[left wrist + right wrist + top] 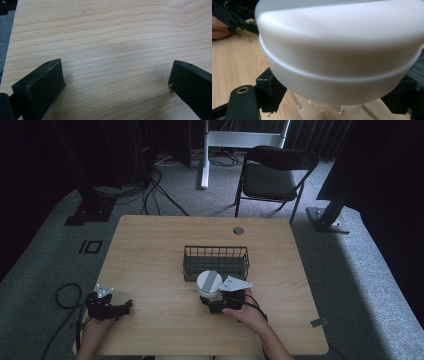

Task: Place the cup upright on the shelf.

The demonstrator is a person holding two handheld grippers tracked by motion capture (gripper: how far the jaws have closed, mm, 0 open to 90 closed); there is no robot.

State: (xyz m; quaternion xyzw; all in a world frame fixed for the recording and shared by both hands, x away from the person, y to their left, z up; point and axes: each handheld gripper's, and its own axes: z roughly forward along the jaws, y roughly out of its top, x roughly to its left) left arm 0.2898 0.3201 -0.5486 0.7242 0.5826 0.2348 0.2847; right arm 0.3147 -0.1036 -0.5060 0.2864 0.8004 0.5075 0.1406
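A clear jar with a broad white lid (pixel 209 282) stands just in front of a dark wire basket (pixel 216 249) at mid-table. My right gripper (pixel 216 302) comes at it from the near side. In the right gripper view the white lid (pixel 337 50) looms close, and the black jaws sit tight on either side of the clear body (pixel 327 108) under it, right gripper (pixel 329 105) shut on the jar. My left gripper (pixel 122 307) rests near the table's front left corner; its jaws stand wide apart over bare wood, left gripper (pixel 116 82) open.
The wooden table (pixel 150 250) has a cable hole (pixel 238 230) near its far edge. A folding chair (pixel 272 177) and stand legs are on the carpet beyond. Cables trail off the table's left side (pixel 67 295).
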